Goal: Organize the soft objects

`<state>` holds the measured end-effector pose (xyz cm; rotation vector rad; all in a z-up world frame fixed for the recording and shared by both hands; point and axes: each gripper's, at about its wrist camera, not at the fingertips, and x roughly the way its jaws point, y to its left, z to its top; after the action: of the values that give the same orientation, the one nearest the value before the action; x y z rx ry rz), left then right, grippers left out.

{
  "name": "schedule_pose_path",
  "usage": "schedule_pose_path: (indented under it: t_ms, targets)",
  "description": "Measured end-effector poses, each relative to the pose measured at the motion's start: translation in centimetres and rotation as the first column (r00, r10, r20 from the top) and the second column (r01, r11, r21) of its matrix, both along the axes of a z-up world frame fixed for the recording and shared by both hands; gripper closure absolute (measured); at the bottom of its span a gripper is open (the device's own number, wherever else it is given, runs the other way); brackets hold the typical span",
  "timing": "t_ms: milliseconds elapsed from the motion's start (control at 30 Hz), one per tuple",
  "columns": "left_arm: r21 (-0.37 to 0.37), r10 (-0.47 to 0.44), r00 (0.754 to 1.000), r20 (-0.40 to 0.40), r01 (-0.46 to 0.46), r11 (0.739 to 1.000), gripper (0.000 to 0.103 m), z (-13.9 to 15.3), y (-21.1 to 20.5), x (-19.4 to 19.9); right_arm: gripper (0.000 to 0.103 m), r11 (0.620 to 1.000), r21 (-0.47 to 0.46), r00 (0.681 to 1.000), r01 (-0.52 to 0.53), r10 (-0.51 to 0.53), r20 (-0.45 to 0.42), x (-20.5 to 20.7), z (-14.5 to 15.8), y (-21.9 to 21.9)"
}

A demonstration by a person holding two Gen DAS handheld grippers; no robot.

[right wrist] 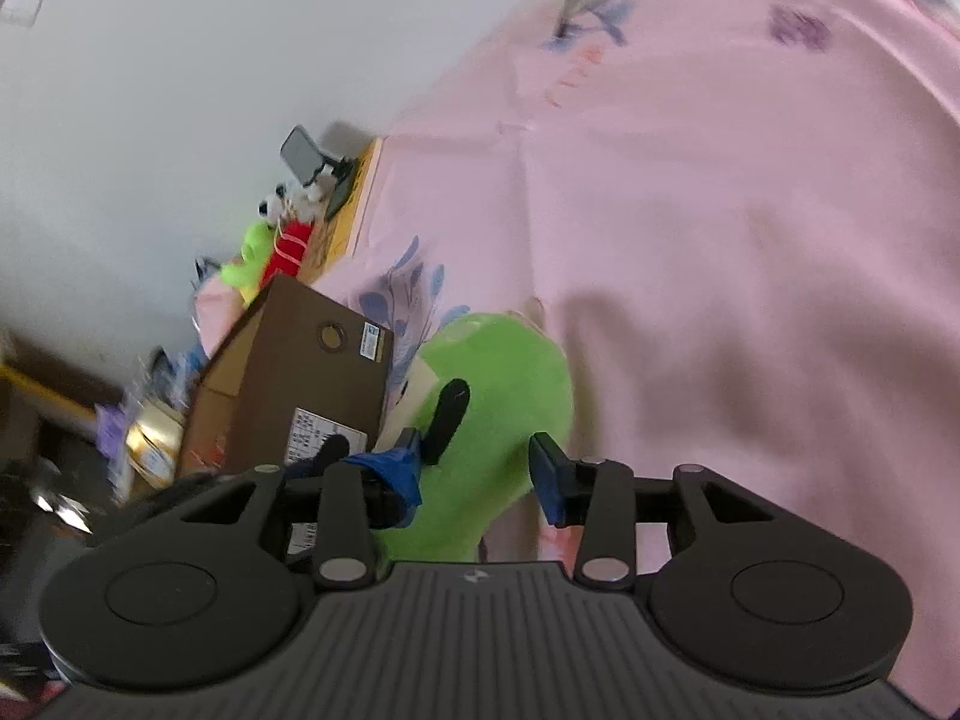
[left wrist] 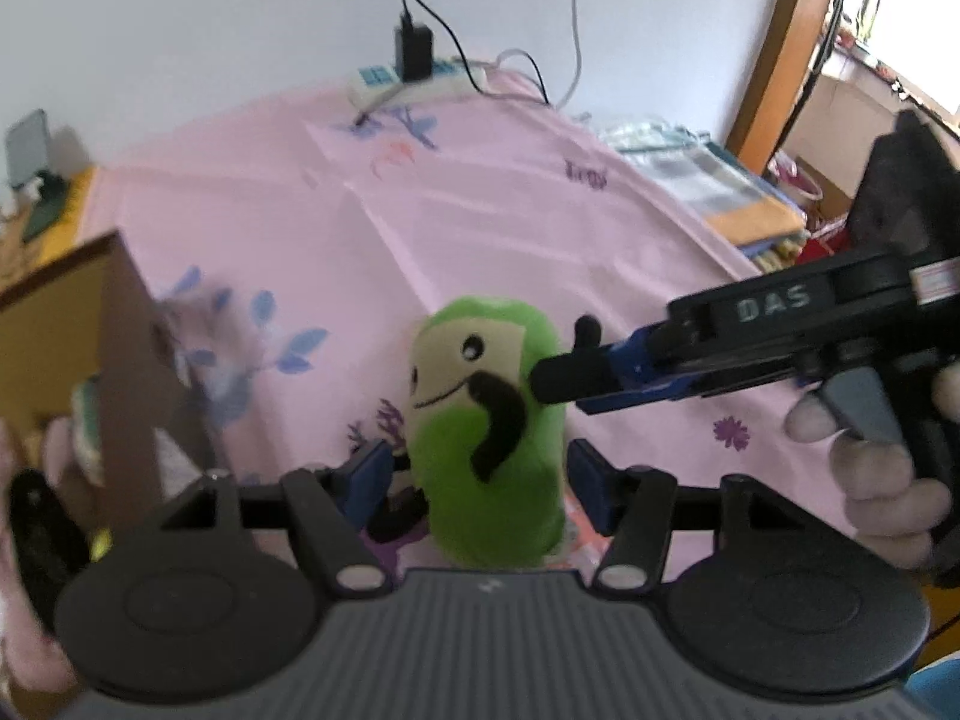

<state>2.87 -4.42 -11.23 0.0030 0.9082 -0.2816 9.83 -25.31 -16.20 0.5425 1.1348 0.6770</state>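
**A:** While both cams are up: where's the green plush toy?

**B:** Upright on the pink floral cloth, between the blue pads of the left gripper. Face and black arm patch point at the left cam.

**A:** Left gripper state?

**B:** Jaws spread wider than the toy. Slight gap each side, no clamp that I can see.

**A:** Right one?

**B:** Right gripper comes in from the toy's right side. In the left view its dark tips sit against the upper edge of the plush. In its own view the jaws are apart and the green body fills most of the gap. Left pad looks in contact, right pad sits at the toy's edge. Can't confirm a firm pinch, frames are blurry.

**A:** Anything nearby?

**B:** Brown cardboard box just left of the toy, open. Power strip with a black charger at the far end of the cloth. More plush toys by the wall beyond the box.
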Motion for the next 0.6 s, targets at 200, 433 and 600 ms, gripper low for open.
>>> schedule_pose_path:
  t_ms: [200,433,600]
  targets:
    - [-0.003,0.027,0.998,-0.057,-0.027,1.000,0.043,-2.5,-0.5,1.7,0.076,0.999,0.033,0.999,0.020,-0.019,-0.043,0.1,-1.0,-0.1]
    - [-0.030,0.034,0.997,-0.066,-0.036,0.999,0.054,-2.9,-0.3,1.1,0.074,0.990,0.135,0.989,0.051,-0.032,-0.141,-0.2,-2.8,-0.5]
    - [-0.049,0.033,0.998,-0.045,-0.035,0.998,0.056,-2.5,-0.6,0.3,0.076,0.992,0.125,0.996,0.023,-0.012,-0.088,-0.6,-1.6,0.2]
